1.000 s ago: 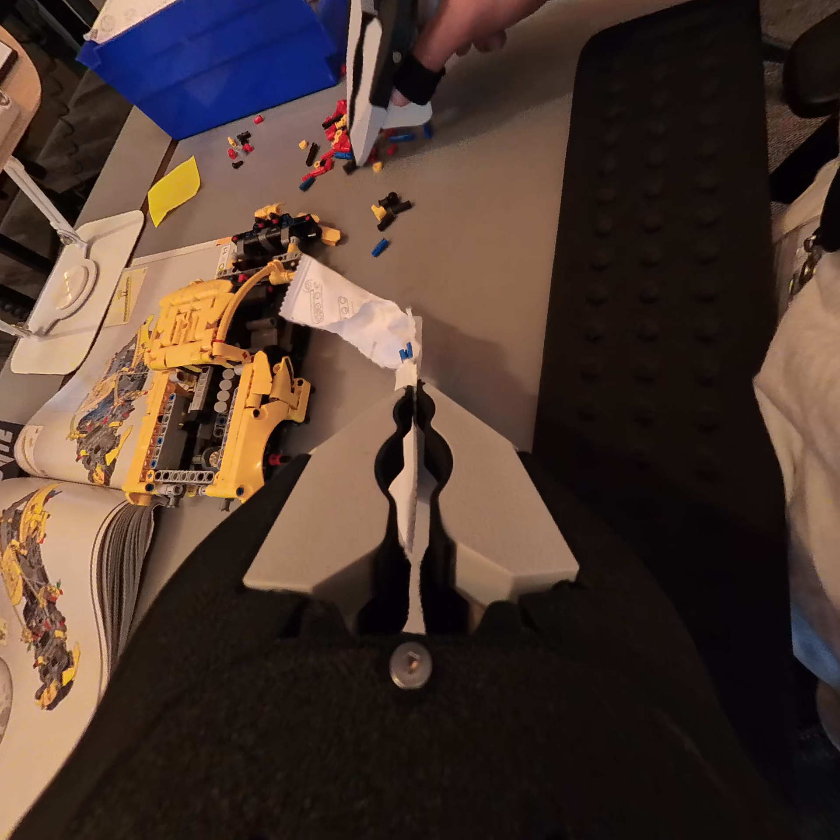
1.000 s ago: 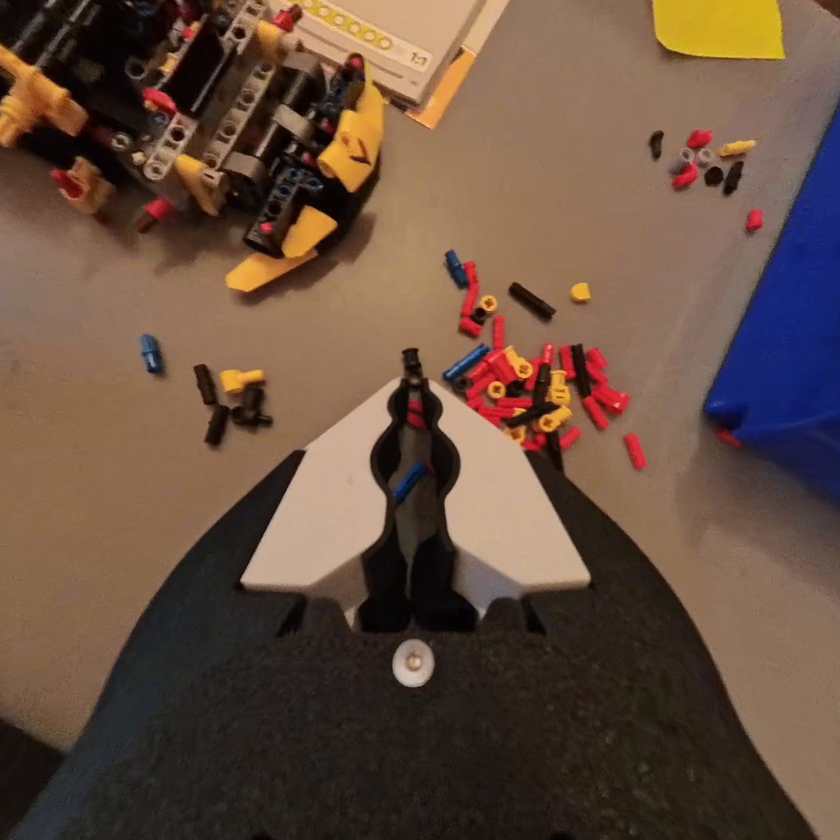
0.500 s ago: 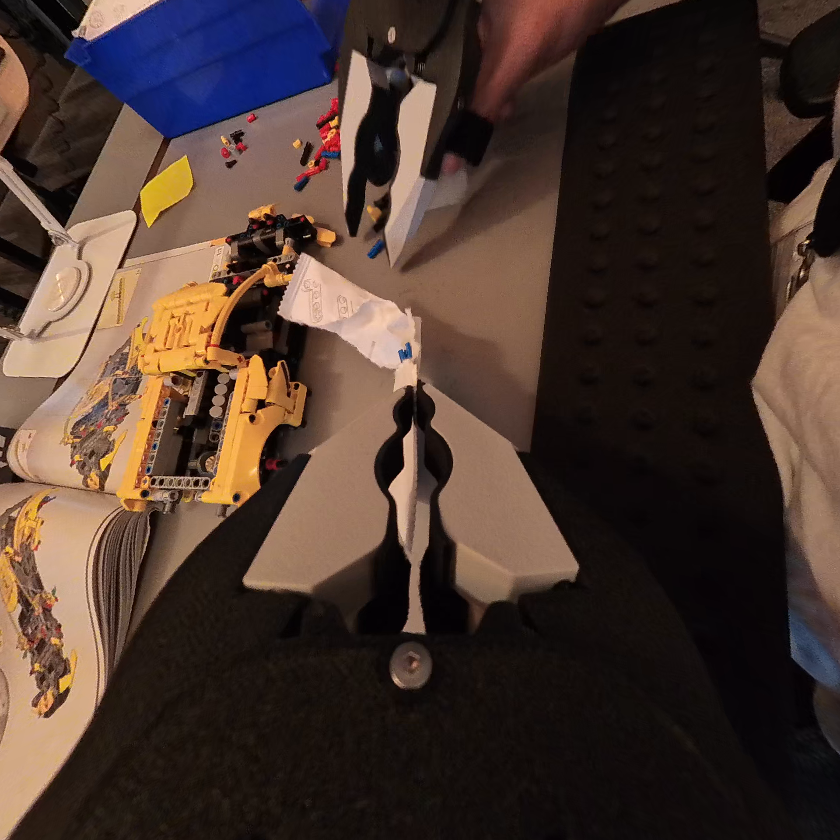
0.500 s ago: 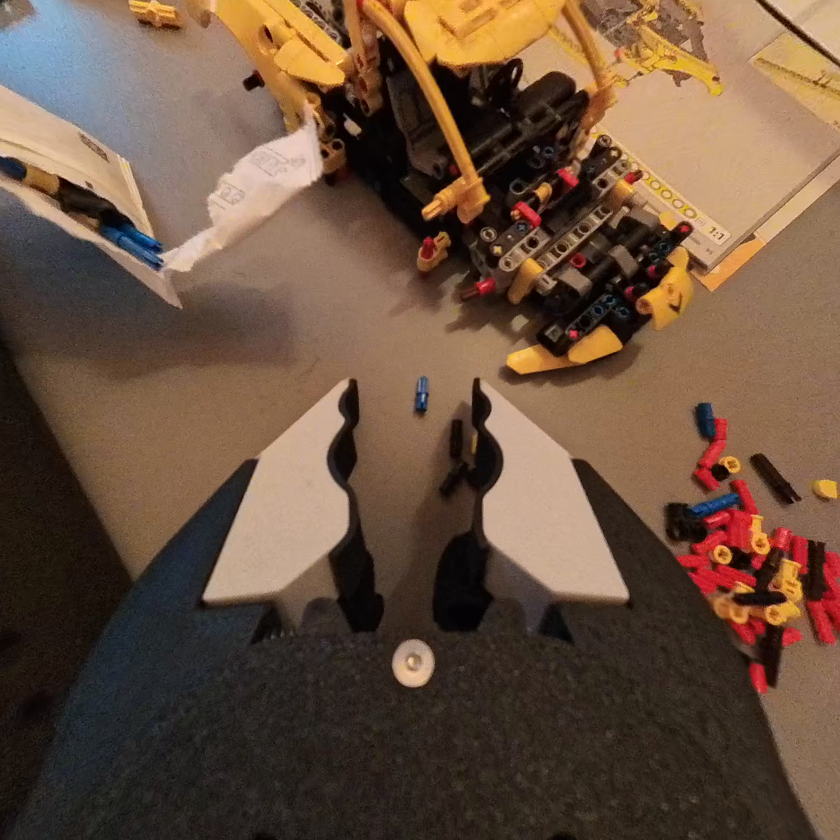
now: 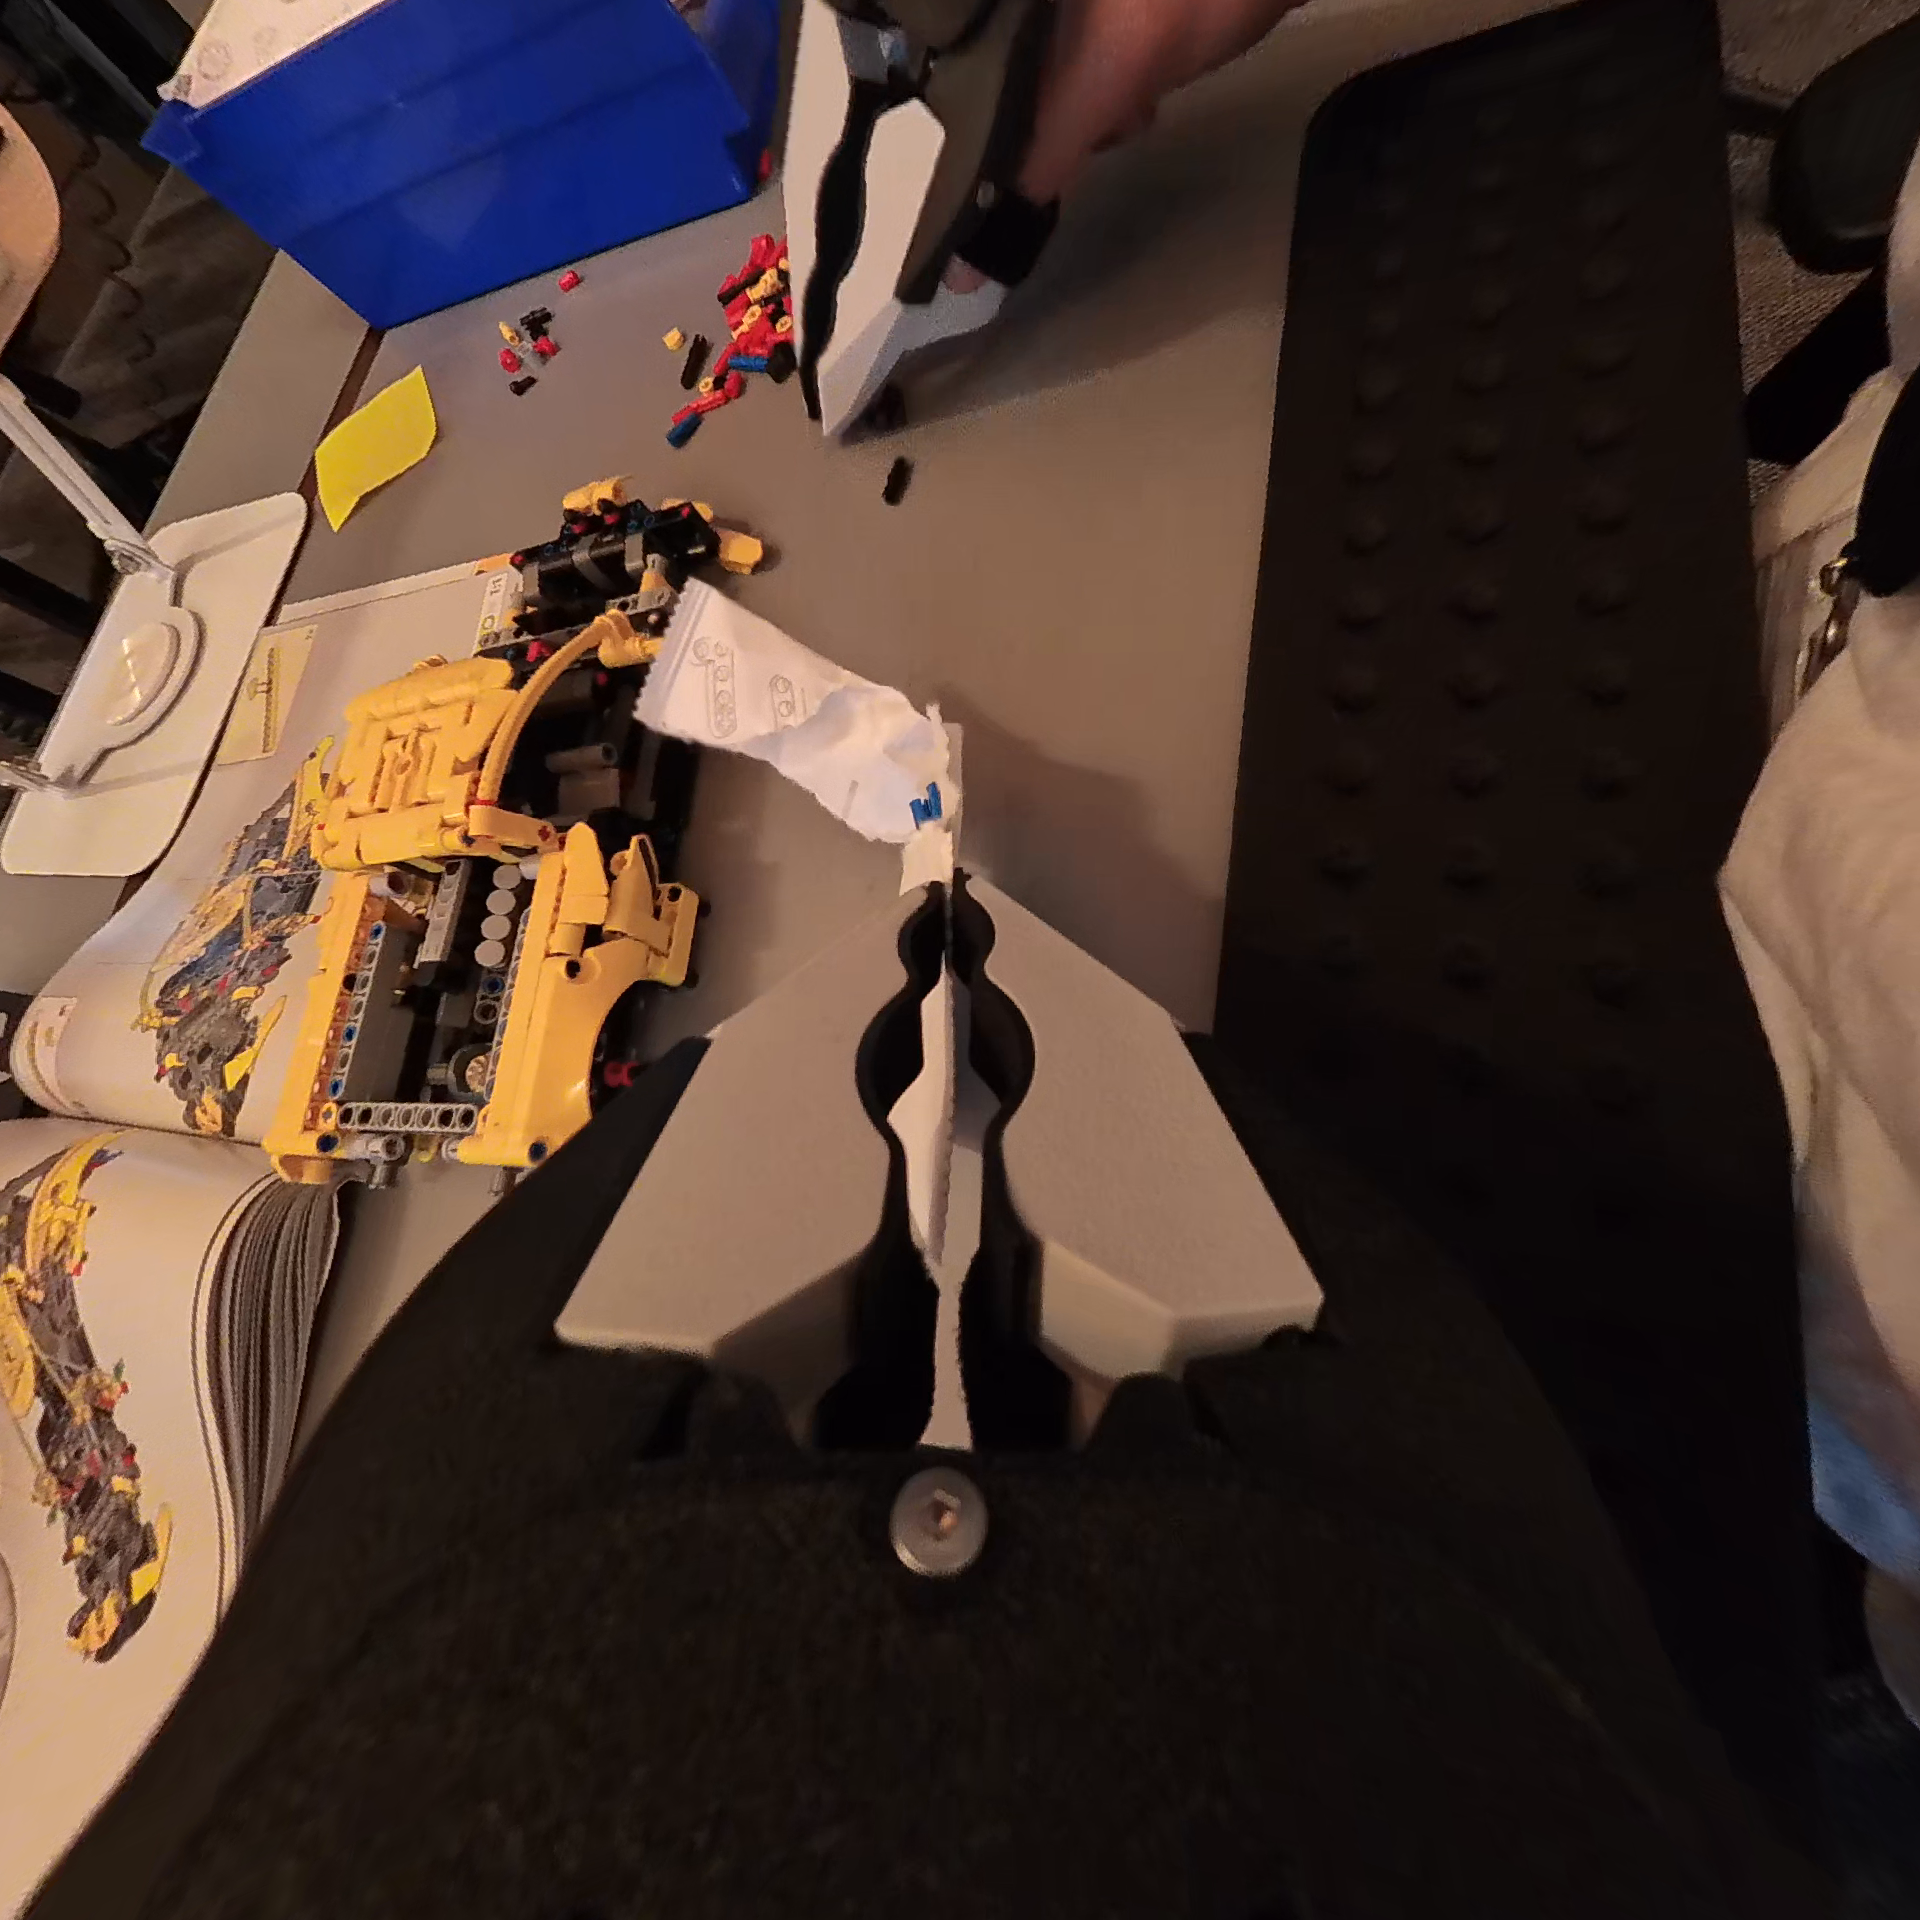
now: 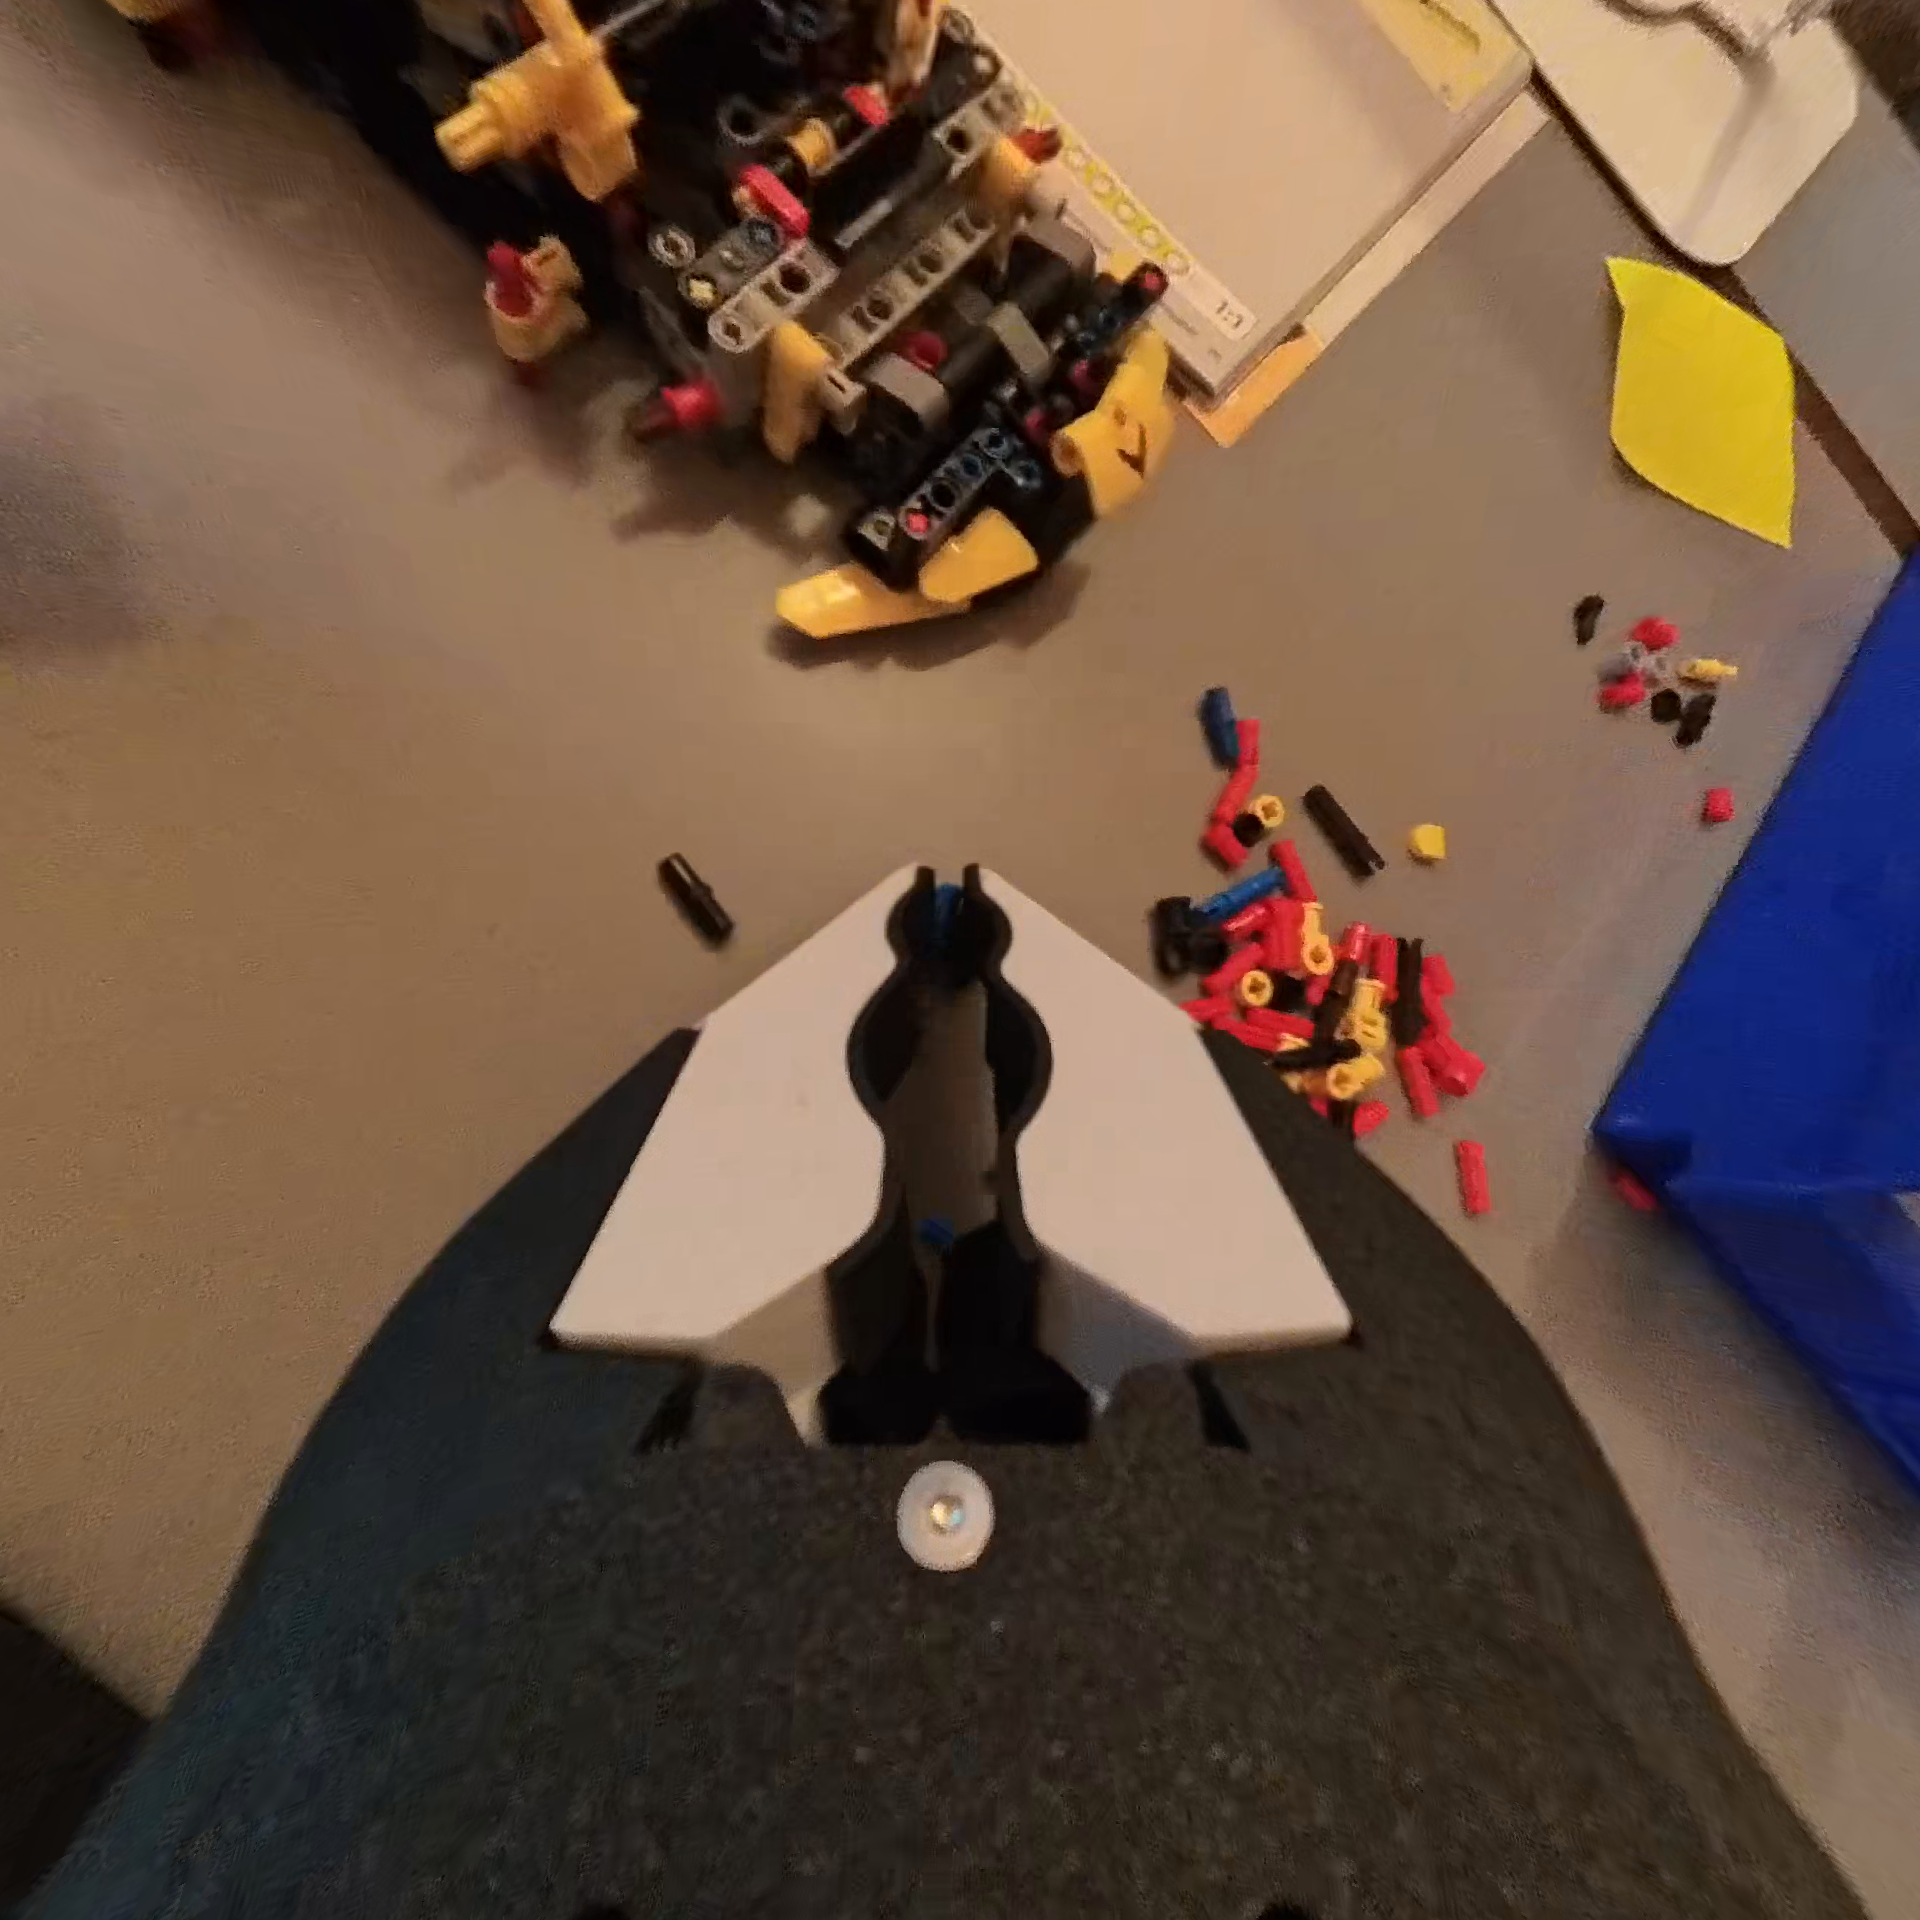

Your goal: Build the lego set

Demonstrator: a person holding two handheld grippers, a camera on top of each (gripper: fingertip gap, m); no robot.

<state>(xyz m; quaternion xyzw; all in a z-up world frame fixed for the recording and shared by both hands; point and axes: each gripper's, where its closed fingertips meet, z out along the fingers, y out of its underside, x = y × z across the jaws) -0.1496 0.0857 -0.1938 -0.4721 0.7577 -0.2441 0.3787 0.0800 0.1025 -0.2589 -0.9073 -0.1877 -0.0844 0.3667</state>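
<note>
My left gripper (image 5: 948,889) is shut on a torn white paper parts bag (image 5: 790,717) and holds it above the grey table (image 5: 1039,582); a blue piece shows at the bag's torn mouth. The half-built yellow and black lego model (image 5: 468,883) lies to its left. My right gripper (image 6: 943,879) is shut on a small blue pin (image 6: 943,902) at its tips, low over the table. It also shows in the left wrist view (image 5: 831,416), tips down beside the pile of loose pins. A black pin (image 6: 694,900) lies just left of it.
A pile of red, yellow, black and blue pins (image 6: 1320,997) lies right of the right gripper. A blue bin (image 6: 1787,1039) stands beyond it. A yellow paper scrap (image 6: 1704,405), open instruction books (image 5: 104,1351), a white tray (image 5: 135,675) and a black studded mat (image 5: 1507,623) surround the work area. Tip to tip, the grippers are about 25 cm apart.
The right gripper swung toward the model, opened over a blue pin and black pieces, then shut on the blue pin. The left gripper stayed still with the bag.
</note>
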